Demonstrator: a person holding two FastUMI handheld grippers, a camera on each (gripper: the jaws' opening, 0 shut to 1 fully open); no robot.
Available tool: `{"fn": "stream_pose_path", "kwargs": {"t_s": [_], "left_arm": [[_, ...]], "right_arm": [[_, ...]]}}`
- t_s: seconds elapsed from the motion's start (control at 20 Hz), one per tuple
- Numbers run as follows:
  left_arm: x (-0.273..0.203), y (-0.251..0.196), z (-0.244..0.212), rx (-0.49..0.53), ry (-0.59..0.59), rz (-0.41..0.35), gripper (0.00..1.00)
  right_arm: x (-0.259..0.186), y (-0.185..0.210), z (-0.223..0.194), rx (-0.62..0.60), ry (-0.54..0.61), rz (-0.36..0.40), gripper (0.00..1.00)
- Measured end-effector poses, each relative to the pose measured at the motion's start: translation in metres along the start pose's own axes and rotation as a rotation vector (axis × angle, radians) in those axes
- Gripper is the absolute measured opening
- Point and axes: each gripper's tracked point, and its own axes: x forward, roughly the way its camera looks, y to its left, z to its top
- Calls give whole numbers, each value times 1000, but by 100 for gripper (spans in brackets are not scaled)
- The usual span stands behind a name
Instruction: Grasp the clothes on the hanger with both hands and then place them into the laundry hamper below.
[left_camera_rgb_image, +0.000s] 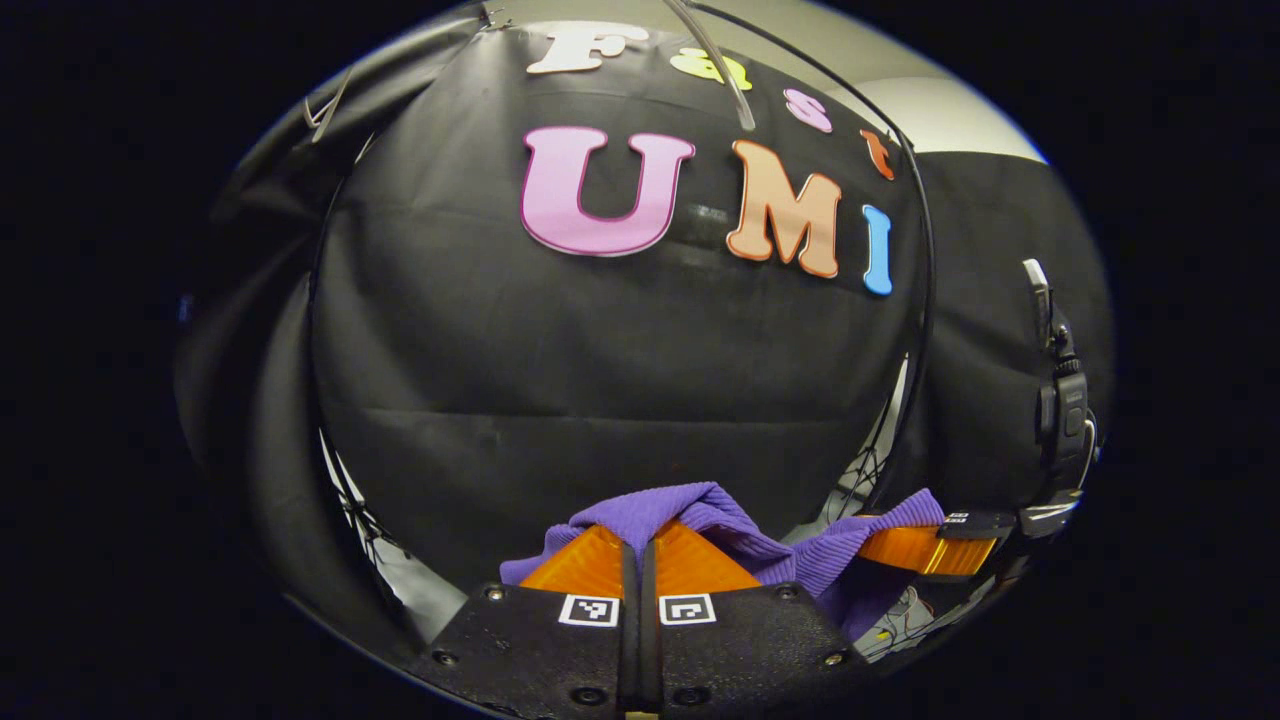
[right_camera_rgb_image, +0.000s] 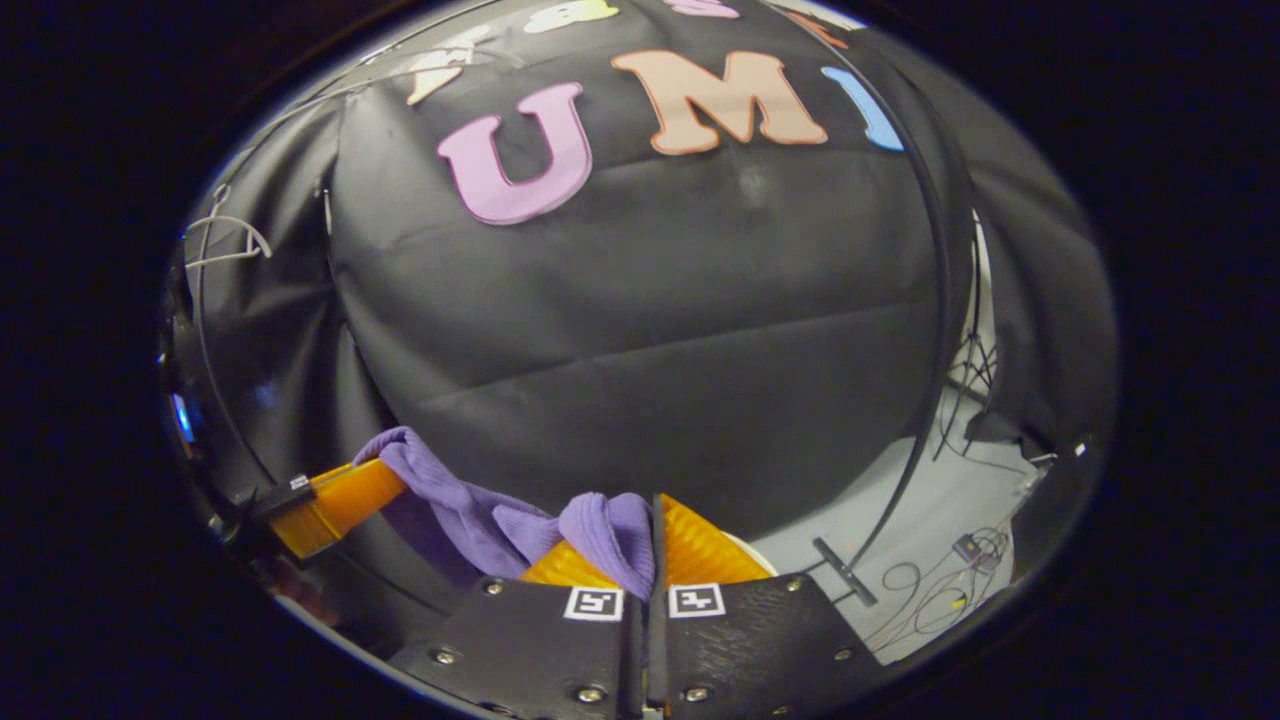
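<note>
While both clamp the purple garment (left_camera_rgb_image: 720, 520) | left gripper (left_camera_rgb_image: 640, 560) fingers pinched | right gripper (right_camera_rgb_image: 655, 545) fingers pinched

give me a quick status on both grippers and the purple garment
Left gripper shut on purple garment. Right gripper shut on it too. Garment slung between them, off the hanger. Nothing seen in the way; hamper unconfirmed.

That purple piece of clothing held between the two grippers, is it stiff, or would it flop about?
Probably floppy: the purple garment sags and folds between the left gripper and right gripper. Its ribbed knit likely grips the orange fingers rather than slipping. It seems light, since small pinches hold it.
</note>
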Motion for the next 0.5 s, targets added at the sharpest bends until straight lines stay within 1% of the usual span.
{"fn": "stream_pose_path", "kwargs": {"t_s": [0.05,0.1,0.15,0.2,0.4,0.45,0.5], "left_arm": [[4,1,-14,6,24,1,1],[9,3,-29,17,55,8,1],[10,5,-46,26,89,14,2],[11,8,-59,26,119,20,2],[13,7,-115,-17,250,41,2],[13,6,-130,-37,288,44,5],[14,5,-148,-55,330,42,2]], "right_arm": [[6,-5,-12,6,26,-13,2],[12,-8,-24,9,53,-23,6],[18,-10,-35,7,80,-30,2],[22,-14,-47,3,108,-42,4],[29,-21,-93,13,204,-65,4],[32,-20,-104,19,226,-63,5],[34,-19,-112,19,245,-64,5]]}}
